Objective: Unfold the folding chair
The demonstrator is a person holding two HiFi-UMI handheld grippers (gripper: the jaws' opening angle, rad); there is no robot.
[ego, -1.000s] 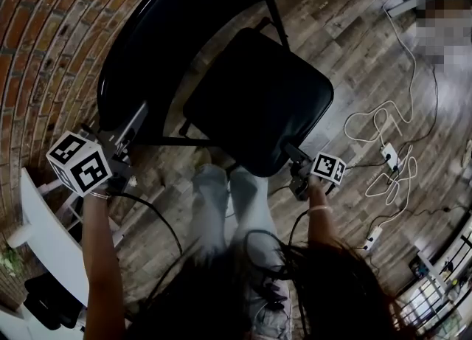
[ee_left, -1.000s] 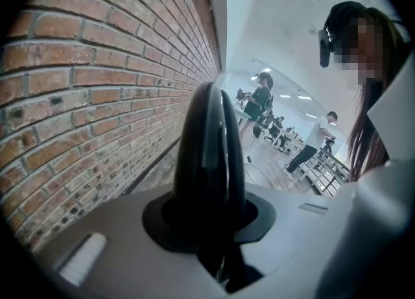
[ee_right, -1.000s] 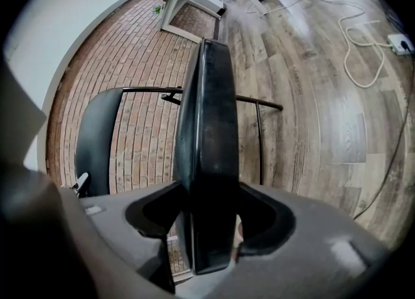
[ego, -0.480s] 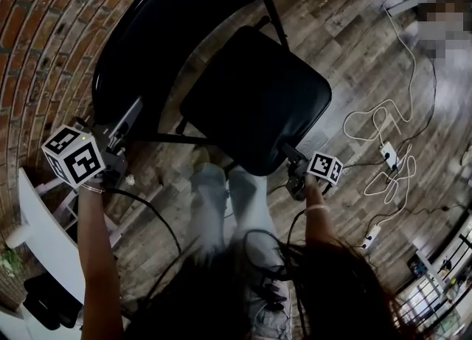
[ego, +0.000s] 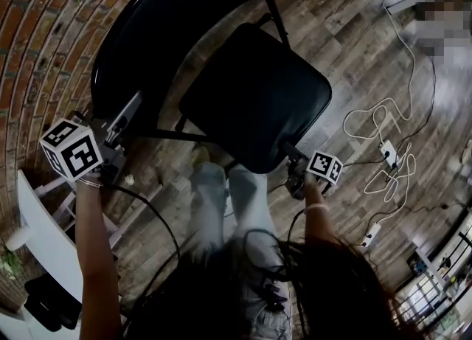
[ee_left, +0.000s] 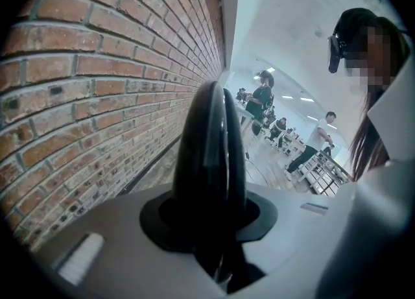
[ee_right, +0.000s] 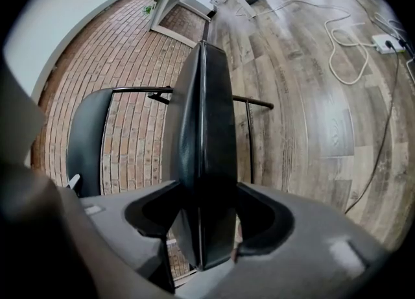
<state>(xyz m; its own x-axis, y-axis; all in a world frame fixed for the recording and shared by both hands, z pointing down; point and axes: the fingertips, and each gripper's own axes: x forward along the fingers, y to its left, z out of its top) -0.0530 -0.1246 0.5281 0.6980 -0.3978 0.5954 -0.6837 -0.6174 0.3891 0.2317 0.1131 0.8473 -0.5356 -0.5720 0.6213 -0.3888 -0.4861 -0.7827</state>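
Observation:
The black folding chair stands by the brick wall, its padded seat [ego: 254, 95] lying flat and its curved backrest [ego: 158, 29] at the upper left. My left gripper [ego: 130, 110] is at the backrest's lower left edge. In the left gripper view that black edge [ee_left: 207, 148] fills the slot between the grey jaws, which have just been opening a little. My right gripper [ego: 290, 154] is shut on the seat's near right corner. The right gripper view shows the seat [ee_right: 201, 148] edge-on between the jaws, with the backrest [ee_right: 87, 142] and a frame bar [ee_right: 254, 102] beyond.
The brick wall [ego: 40, 36] runs close along the left. A white table [ego: 37, 235] stands at the lower left. White cables and power strips [ego: 387, 155] lie on the wood floor at the right. The person's legs [ego: 221, 206] are just below the seat.
My left gripper has drifted slightly up and to the left along the backrest's edge. The seat and my right gripper have stayed where they were.

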